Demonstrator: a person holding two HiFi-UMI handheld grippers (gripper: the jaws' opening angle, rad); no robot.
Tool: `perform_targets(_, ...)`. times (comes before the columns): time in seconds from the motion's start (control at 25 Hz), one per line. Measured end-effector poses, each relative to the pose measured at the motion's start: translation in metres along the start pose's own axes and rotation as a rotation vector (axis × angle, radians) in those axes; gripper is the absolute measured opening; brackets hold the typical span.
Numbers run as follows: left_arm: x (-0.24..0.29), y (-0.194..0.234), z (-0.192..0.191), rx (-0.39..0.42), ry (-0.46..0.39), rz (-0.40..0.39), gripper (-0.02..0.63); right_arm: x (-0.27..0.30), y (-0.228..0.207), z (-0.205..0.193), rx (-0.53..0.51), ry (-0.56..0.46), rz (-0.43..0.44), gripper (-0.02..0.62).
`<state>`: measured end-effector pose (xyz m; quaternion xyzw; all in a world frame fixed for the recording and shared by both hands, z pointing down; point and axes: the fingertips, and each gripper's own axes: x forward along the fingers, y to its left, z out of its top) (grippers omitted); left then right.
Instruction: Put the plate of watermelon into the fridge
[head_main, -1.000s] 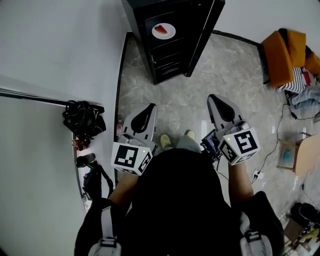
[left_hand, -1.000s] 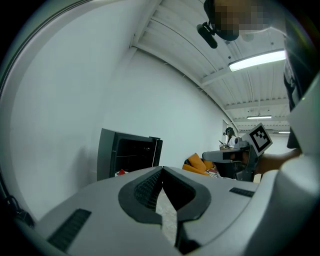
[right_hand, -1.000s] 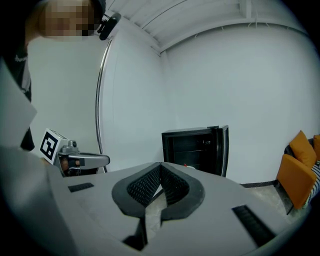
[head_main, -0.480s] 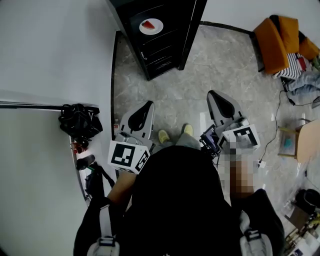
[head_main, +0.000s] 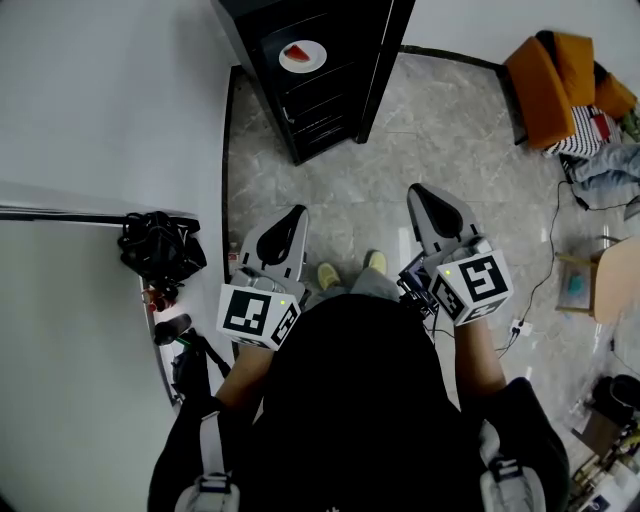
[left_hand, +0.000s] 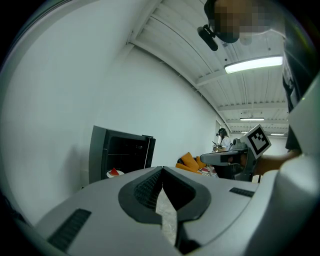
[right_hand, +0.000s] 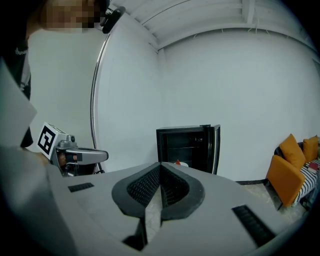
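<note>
A white plate with a red watermelon slice (head_main: 302, 56) sits inside the open black fridge (head_main: 325, 95), on a shelf as far as I can tell. The plate (left_hand: 115, 173) shows small and far off past the left jaws. The slice (right_hand: 178, 162) just peeks over the right jaws. The fridge door (head_main: 385, 60) stands open to the right. My left gripper (head_main: 296, 211) and right gripper (head_main: 419, 191) hang at waist height over the floor, well short of the fridge. Both pairs of jaws are closed together with nothing between them.
An orange chair (head_main: 548, 92) with clothes beside it stands at the right. A black bag (head_main: 160, 247) lies by the white wall at the left. A cardboard box (head_main: 592, 305) and a cable are at the right edge. Grey stone floor (head_main: 350, 200) lies between me and the fridge.
The fridge and plate have slid toward the top of the head view and a little left. Both grippers stay shut and nearly where they were; the right one edged slightly up.
</note>
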<state>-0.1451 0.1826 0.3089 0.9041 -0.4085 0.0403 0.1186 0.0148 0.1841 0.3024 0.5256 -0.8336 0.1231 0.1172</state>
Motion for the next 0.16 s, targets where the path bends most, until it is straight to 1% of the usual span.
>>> perform_targets(0.16,0.0033,0.0002,0.0008,-0.006,-0.002,-0.009,0.012,0.0007,-0.0011,0.0042,0.0,-0.003,-0.005,0.014)
